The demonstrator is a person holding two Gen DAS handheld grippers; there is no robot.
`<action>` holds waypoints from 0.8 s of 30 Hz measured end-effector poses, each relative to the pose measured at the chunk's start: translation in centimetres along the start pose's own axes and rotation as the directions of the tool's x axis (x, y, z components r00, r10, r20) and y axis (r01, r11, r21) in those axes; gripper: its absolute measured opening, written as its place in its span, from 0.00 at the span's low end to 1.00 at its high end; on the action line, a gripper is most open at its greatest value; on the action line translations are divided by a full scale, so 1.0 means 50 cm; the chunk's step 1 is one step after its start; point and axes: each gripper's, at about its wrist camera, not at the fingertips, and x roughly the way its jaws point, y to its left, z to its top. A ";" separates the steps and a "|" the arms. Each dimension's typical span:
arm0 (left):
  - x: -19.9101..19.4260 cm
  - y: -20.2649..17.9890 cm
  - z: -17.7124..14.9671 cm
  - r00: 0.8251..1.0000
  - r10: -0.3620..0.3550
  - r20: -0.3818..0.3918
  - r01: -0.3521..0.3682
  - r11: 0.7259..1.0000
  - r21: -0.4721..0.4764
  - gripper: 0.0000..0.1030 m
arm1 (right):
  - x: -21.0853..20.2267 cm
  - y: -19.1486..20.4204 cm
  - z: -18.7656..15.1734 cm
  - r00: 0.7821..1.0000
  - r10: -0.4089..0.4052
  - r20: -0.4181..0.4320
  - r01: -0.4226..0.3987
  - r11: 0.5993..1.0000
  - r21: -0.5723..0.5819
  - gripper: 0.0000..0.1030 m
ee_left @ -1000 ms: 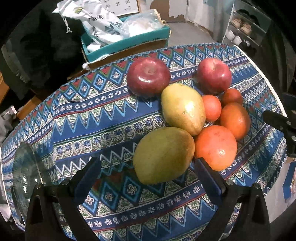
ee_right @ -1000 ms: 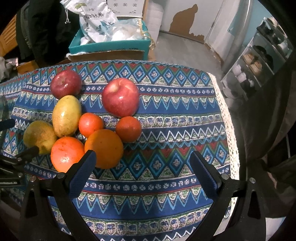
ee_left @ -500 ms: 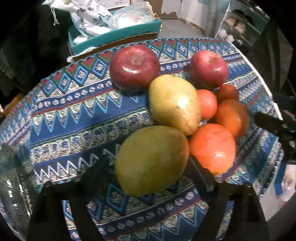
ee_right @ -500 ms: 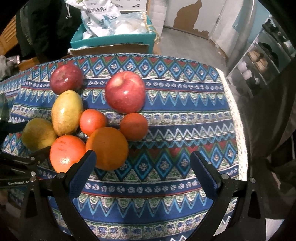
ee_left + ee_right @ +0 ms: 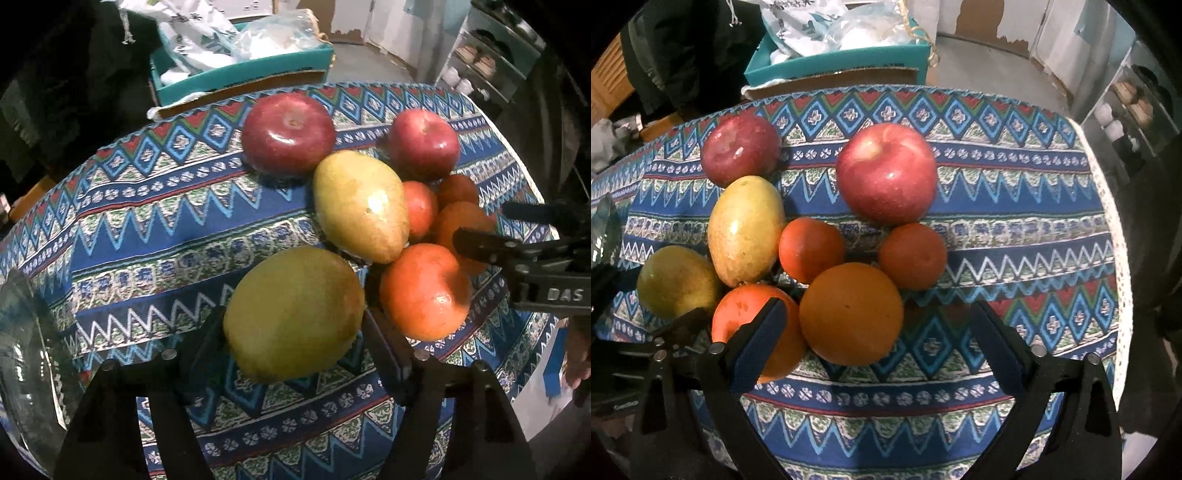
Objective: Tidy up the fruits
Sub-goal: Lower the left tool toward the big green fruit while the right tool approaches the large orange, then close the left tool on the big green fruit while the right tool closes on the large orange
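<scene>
The left gripper [image 5: 295, 325] is closing on the near yellow-green oval mango [image 5: 293, 314], its fingers pressed to both sides, their tips hidden behind the fruit. The right gripper [image 5: 879, 328], wide and just beginning to close, straddles the large round orange [image 5: 851, 314] without touching. A clear glass bowl [image 5: 22, 354] is cut off at the frame's left edge on the blue patterned tablecloth [image 5: 155, 229].

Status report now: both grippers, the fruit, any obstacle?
Left gripper closing around near mango. Right gripper closing, astride big orange. Neighbouring fruit crowd both.
</scene>
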 end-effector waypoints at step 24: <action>0.018 0.044 0.030 0.999 -0.032 0.005 0.032 0.995 -0.098 0.75 | 0.047 -0.056 -0.008 0.971 0.232 -0.062 -0.216 0.956 0.197 0.70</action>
